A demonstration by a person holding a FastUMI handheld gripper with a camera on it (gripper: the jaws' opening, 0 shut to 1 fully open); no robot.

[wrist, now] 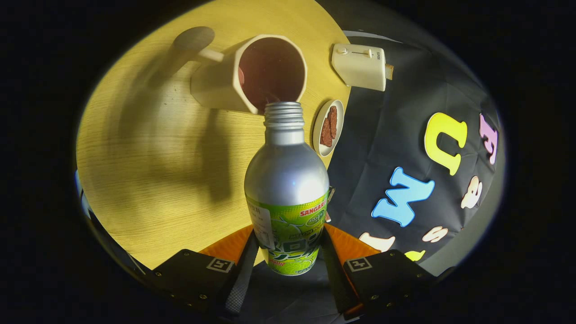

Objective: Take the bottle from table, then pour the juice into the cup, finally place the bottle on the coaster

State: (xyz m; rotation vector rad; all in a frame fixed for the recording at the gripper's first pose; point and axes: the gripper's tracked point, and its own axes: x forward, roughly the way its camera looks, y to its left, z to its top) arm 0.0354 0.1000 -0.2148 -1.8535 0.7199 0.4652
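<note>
The claw (288, 252) is clamped on the bottle (286, 189), both fingers pressing its labelled lower body. Just ahead, the open mouth sits at the cup's (252, 74) near rim. Tipping short could spill juice onto the table (148, 171); a loose grip may let it slide.

The claw (288, 252) has square markers, small screws, seemingly ribbed pads.

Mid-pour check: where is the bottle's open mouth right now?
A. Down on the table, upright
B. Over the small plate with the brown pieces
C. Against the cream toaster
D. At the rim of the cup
D: the bottle, gripped between both fingers, has its threaded, capless mouth at the near rim of the cup.
</note>
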